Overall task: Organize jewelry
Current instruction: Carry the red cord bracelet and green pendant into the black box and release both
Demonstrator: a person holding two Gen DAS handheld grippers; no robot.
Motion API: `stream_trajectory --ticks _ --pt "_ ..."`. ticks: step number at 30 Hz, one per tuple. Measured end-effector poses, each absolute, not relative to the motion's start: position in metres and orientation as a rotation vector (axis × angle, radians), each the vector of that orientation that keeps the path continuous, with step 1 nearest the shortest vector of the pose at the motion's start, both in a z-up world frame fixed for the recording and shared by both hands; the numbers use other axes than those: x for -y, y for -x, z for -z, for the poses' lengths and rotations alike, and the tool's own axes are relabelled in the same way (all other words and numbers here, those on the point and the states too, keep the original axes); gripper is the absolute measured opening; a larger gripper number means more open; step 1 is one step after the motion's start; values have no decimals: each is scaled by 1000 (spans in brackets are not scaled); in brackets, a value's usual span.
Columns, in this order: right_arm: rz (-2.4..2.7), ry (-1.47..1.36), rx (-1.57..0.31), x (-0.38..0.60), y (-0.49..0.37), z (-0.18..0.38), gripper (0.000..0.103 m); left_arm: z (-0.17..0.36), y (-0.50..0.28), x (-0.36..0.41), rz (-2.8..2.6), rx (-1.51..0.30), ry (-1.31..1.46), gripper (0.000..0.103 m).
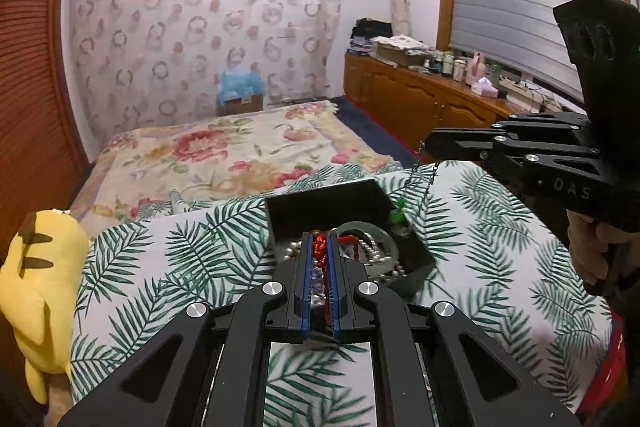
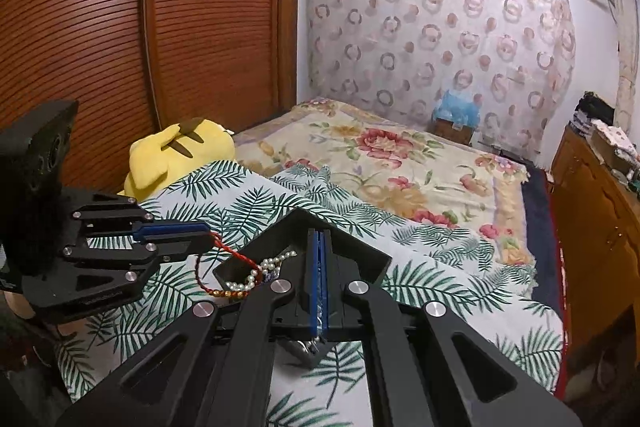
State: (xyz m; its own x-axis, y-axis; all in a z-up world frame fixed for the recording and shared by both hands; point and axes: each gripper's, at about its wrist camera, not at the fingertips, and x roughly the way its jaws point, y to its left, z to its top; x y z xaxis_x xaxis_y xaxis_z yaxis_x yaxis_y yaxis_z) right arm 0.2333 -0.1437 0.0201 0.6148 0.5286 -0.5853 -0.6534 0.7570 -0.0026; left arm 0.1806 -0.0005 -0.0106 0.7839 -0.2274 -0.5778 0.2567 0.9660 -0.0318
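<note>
Jewelry box (image 1: 332, 205), black, below both claws; red cord bracelet (image 2: 224, 251) pinched in left claw (image 1: 320, 243), chain necklace (image 1: 424, 167) in right claw (image 1: 428, 143), lifted apart for untangling.

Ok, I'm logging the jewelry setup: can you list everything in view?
box: one, black, open on the cloth
cord: one, red, between left fingers, trailing into box
chain: one, dark, hanging from right fingers over box
pendant: one, green, on the chain, at the box rim
pearls: one strand, white, in box
bangle: one, pale green, in box
cloth: one, white with green leaves, under box
plush: one, yellow, left of cloth
bedspread: one, floral, behind
left gripper: black, shut on cord
right gripper: black, shut on chain
hand: one, on the right gripper's handle
</note>
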Motion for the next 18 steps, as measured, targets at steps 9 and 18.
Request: stream_trajectory --ticks 9,18 --pt "-707 221 -654 127 -253 1 3 9 -201 -8 245 -612 -54 6" --pt "-678 196 -684 138 -253 17 3 8 -212 -4 259 -618 -54 6"
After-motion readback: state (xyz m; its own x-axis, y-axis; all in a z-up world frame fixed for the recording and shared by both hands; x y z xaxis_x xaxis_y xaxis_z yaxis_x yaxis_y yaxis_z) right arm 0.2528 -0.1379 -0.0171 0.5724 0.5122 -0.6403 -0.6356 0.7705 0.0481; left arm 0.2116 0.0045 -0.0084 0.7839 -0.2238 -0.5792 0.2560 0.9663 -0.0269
